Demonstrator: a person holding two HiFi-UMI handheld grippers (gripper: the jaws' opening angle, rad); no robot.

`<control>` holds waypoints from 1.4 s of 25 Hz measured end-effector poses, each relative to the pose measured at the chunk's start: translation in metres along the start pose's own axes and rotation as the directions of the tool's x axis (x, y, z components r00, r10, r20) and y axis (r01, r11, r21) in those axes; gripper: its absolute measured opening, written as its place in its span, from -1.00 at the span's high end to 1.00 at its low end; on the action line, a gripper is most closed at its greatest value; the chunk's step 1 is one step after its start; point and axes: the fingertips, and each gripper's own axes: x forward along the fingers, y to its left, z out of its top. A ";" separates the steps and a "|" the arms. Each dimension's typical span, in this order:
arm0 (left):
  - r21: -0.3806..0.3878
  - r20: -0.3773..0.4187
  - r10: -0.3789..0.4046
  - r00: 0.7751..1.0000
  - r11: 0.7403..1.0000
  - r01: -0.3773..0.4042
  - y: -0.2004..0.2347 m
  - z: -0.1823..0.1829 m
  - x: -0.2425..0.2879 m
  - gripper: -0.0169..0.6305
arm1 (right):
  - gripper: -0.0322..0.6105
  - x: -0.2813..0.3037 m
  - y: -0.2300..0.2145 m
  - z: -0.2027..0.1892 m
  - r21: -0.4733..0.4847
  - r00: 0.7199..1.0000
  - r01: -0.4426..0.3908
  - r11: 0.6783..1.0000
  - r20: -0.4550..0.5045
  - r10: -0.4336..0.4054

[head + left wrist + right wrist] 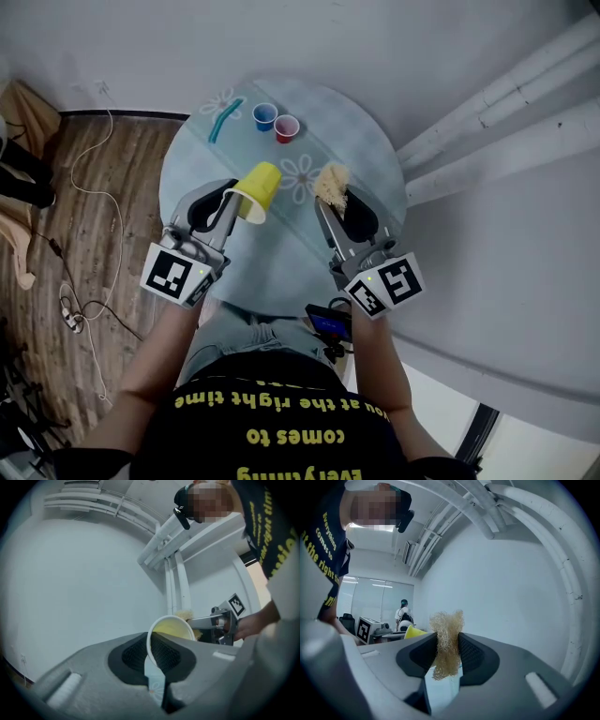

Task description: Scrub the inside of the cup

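The left hand-held gripper [154,656] is clamped on the rim wall of the yellow cup [258,191] and holds it tipped on its side above the round, flower-printed counter [375,159]. The right hand-held gripper [447,654] is clamped on a tan fibrous scrubber [446,632], which projects beyond the jaws and sits near the cup, to its right in the head view, not touching it. A blue cup [264,116], a red cup [287,127] and a teal strip [225,120] rest at the counter's far side, well apart from both grippers.
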 end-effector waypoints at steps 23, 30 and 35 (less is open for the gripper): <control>0.051 0.035 -0.219 0.975 0.975 0.217 -0.053 -0.024 -0.004 0.90 | 0.47 -0.005 0.058 -0.012 0.040 0.948 -0.236 0.971 -0.208 0.239; 0.051 0.022 -0.226 0.974 0.973 0.225 -0.054 -0.028 -0.002 0.90 | 0.47 -0.003 0.074 -0.012 0.046 0.939 -0.276 0.960 -0.201 0.280; 0.038 0.030 -0.244 0.969 0.969 0.243 -0.051 -0.026 -0.002 0.90 | 0.48 0.001 0.057 -0.018 0.047 0.945 -0.237 0.970 -0.222 0.241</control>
